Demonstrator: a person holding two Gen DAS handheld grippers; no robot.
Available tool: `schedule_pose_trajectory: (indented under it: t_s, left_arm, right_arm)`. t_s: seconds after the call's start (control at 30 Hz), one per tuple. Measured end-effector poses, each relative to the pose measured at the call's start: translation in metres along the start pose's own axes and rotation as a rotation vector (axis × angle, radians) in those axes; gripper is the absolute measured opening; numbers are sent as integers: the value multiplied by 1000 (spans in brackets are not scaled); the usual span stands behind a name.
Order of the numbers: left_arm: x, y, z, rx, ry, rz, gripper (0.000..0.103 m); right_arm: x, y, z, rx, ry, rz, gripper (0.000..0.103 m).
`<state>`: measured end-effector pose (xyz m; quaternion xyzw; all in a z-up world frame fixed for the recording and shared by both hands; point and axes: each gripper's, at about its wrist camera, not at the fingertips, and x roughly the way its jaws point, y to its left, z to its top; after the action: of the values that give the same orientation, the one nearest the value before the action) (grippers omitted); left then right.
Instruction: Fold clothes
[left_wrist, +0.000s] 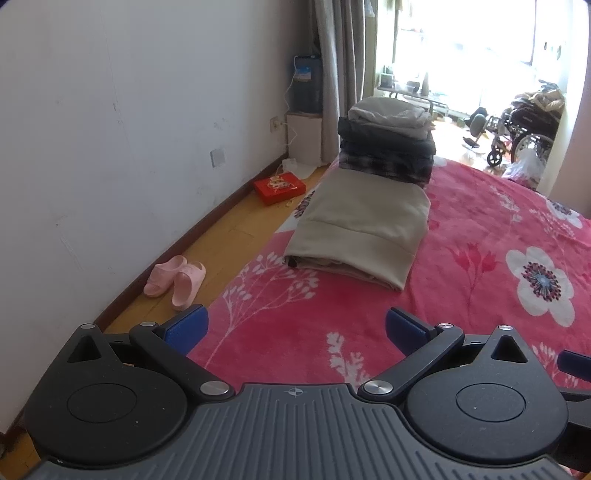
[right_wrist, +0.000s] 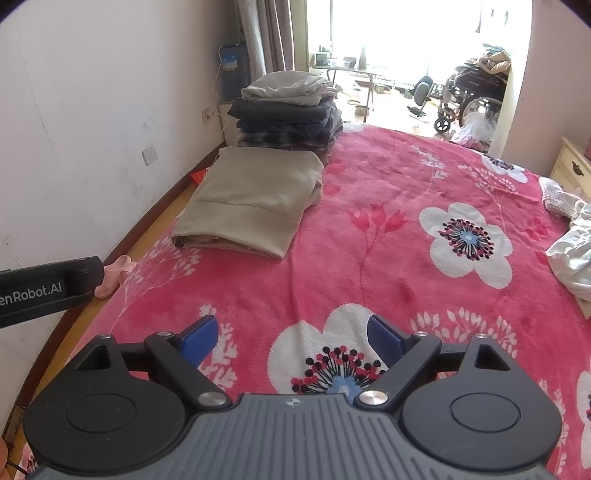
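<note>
A folded beige garment (left_wrist: 360, 230) (right_wrist: 251, 208) lies flat near the left edge of the pink flowered bedspread (left_wrist: 461, 258) (right_wrist: 369, 258). Behind it stands a stack of folded clothes (left_wrist: 388, 144) (right_wrist: 288, 110), dark ones below and a grey one on top. My left gripper (left_wrist: 297, 326) hovers open over the bedspread, well short of the beige garment, nothing between its blue pads. My right gripper (right_wrist: 291, 334) is also open and empty above a white flower print. Unfolded white clothes (right_wrist: 572, 254) lie at the right edge of the bed.
A white wall runs along the left, with a strip of wooden floor holding pink slippers (left_wrist: 177, 278) and a red box (left_wrist: 279, 188). A wheelchair (right_wrist: 469, 96) stands in the bright doorway beyond the bed. A cream nightstand (right_wrist: 572, 166) is at the right.
</note>
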<state>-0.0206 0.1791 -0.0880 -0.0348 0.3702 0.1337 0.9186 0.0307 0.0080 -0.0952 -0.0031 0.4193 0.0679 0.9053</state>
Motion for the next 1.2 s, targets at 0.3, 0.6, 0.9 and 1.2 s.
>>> schedule_pose_trajectory:
  t_s: [0.3,0.6,0.9,1.2]
  left_arm:
    - [0,1,-1,-1,-2,10,103]
    - [0,2,-2,9,-8,15,103]
    - [0,4,-1,6,-8,15,103]
    - [1,5,-1,5,-8,17,103]
  right_arm:
    - [1,1,-2,-7,3,-2,91]
    - [0,3,-2,-14,3,-2,91]
    - [1,5,-2,-18,0,-2,91]
    - [0,5,-2,-25,0,1,91]
